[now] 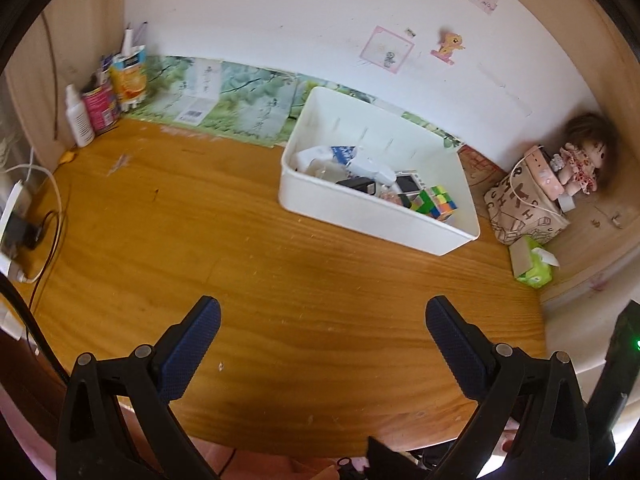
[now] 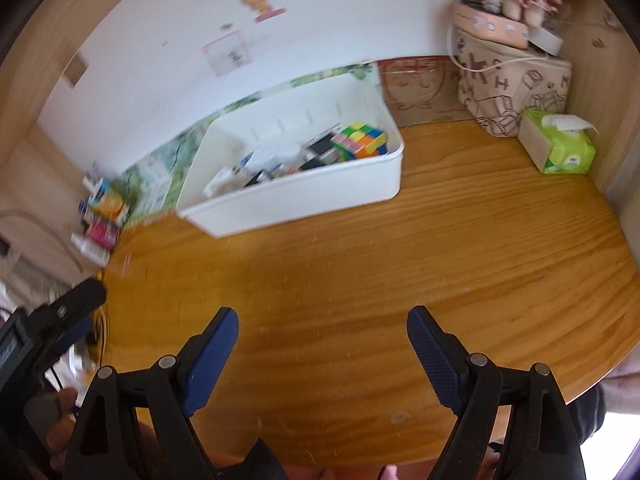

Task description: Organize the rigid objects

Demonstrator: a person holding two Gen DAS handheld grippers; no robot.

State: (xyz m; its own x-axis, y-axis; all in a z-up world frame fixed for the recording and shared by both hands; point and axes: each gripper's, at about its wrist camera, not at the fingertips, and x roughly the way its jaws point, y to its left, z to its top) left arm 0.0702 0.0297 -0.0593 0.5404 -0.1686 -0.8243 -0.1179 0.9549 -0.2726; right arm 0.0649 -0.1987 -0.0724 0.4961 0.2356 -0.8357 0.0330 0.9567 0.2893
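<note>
A white plastic bin (image 1: pixel 360 216) stands on the wooden desk (image 1: pixel 240 260) near the back wall. It holds several small rigid items, among them colourful puzzle cubes (image 1: pixel 434 202), a black box and white packets. The bin also shows in the right wrist view (image 2: pixel 304 196), with the cubes (image 2: pixel 362 140) at its right end. My left gripper (image 1: pixel 322 316) is open and empty above the desk's front part. My right gripper (image 2: pixel 322 326) is open and empty, well in front of the bin. The left gripper shows at the left edge of the right wrist view (image 2: pixel 68 312).
Bottles and cans (image 1: pixel 104 96) stand at the back left corner. A patterned pouch (image 1: pixel 520 208), a doll (image 1: pixel 580 160) and a green tissue pack (image 1: pixel 532 262) sit at the right. Cables and a power strip (image 1: pixel 16 224) lie at the left edge.
</note>
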